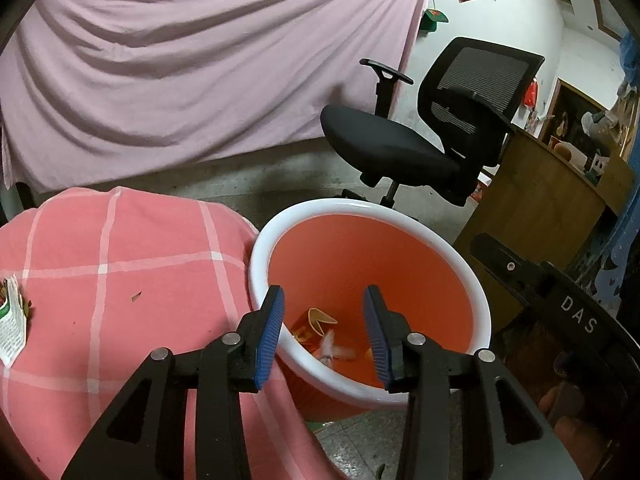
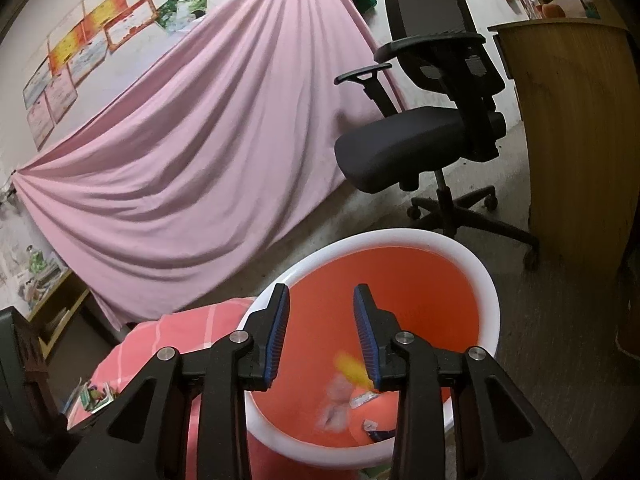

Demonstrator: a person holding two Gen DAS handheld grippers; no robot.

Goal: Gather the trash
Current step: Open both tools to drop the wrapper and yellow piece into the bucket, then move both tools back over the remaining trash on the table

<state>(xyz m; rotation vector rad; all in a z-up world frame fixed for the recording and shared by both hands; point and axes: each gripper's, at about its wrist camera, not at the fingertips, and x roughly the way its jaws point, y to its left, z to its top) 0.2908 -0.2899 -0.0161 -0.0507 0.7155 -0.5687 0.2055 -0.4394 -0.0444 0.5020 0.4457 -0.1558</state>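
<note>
Both tongs (image 1: 324,308) (image 2: 320,304) gape over orange bin (image 1: 460,256); wrappers (image 1: 316,324) lie inside.

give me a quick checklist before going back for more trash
1. Left tongs open, nothing between them: ok.
2. Right tongs open, nothing pinched: ok.
3. Yellow scrap blurred over the orange bin; landed inside: cannot tell.
4. Earlier wrappers lie in the bin: ok.
5. Trash left on the pink checked cloth: white packet at its edge: not ok.
</note>
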